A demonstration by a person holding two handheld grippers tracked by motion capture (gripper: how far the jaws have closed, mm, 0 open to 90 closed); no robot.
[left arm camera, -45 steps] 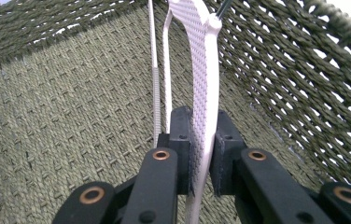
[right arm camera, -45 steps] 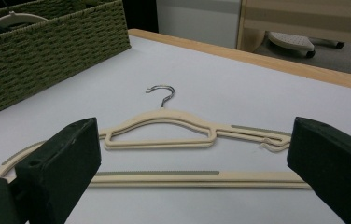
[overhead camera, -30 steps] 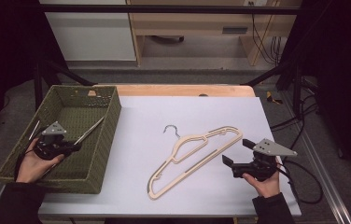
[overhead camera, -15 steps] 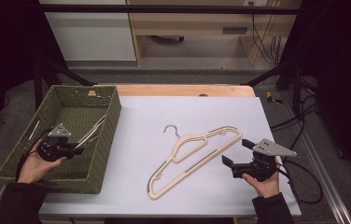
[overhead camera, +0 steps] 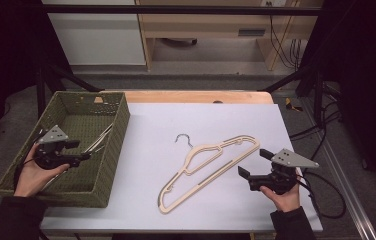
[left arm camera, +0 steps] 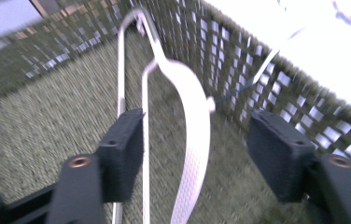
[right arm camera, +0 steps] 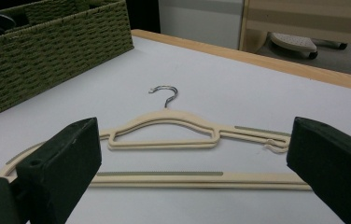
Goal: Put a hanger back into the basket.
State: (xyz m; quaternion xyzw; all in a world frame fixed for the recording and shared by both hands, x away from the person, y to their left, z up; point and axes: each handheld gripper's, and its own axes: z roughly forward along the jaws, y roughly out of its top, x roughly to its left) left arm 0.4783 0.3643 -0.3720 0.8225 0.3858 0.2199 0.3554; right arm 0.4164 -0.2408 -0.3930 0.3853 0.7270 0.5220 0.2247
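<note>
A beige hanger [overhead camera: 196, 151] with a metal hook lies flat on the white table [overhead camera: 176, 120], slanting from near left to far right. My right gripper [overhead camera: 253, 162] rests just right of it, open and holding nothing; the hanger [right arm camera: 164, 121] lies ahead of the spread jaws of that right gripper [right arm camera: 197, 135]. My left gripper [overhead camera: 82, 151] is inside the green woven basket [overhead camera: 118, 135]. It is open, and a white hanger [left arm camera: 190, 93] lies on the basket floor between the jaws of the left gripper [left arm camera: 197, 126] without being clamped. That white hanger [overhead camera: 101, 137] leans toward the basket's right wall.
The basket wall [left arm camera: 239, 56] stands close on the left gripper's right side. A wooden strip [overhead camera: 196, 96] edges the far side of the table. Cables [overhead camera: 321, 195] trail off the right edge, and bare table lies between basket and beige hanger.
My left gripper has shifted slightly inside the basket, and the white hanger has settled a little lower. The right gripper and the beige hanger have not moved.
</note>
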